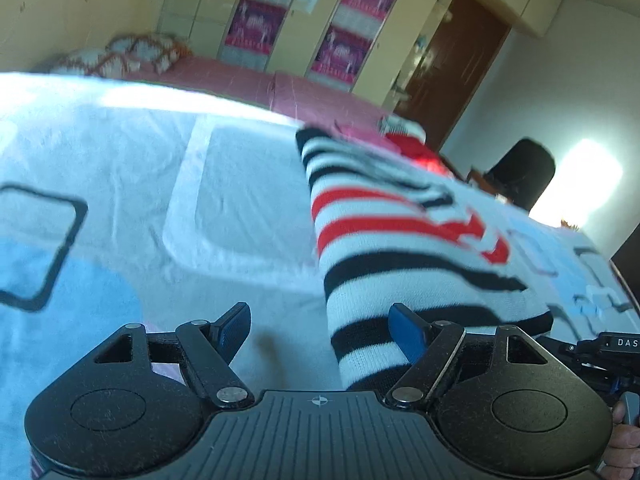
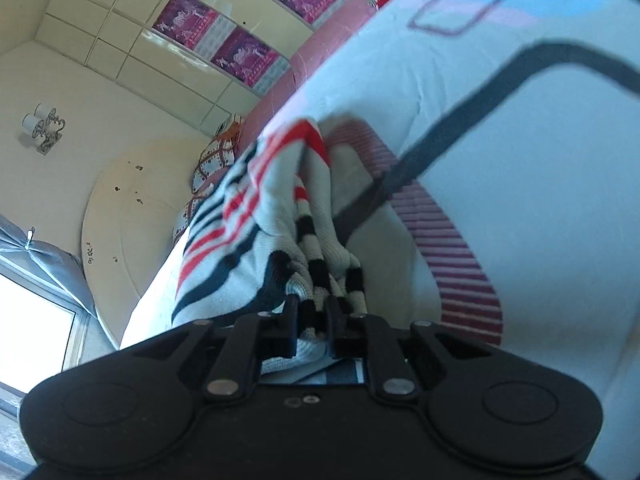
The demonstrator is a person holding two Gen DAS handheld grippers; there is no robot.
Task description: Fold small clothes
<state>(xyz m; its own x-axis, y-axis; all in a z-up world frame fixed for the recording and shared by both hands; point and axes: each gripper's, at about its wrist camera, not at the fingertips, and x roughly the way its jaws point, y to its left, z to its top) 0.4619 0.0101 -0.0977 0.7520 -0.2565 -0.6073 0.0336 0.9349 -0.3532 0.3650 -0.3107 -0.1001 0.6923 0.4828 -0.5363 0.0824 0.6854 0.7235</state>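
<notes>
A small white knit sweater [image 1: 400,240] with black and red stripes lies on the pale patterned bedspread [image 1: 160,200]. In the left wrist view my left gripper [image 1: 320,328] hovers open just over its near hem; the right blue pad overlaps the striped edge, the left pad is over bare bedspread, and nothing is pinched. In the right wrist view my right gripper [image 2: 310,320] is shut on a bunched fold of the sweater [image 2: 248,240], which rises crumpled from the jaws. The right gripper's body [image 1: 612,352] and a hand show at the left view's right edge.
A pink sheet [image 1: 280,88] covers the bed's far part, with patterned pillows [image 1: 132,52] at the head. A red and white garment [image 1: 412,140] lies beyond the sweater. Cream wardrobes with purple posters [image 1: 344,40] and a brown door [image 1: 452,64] stand behind.
</notes>
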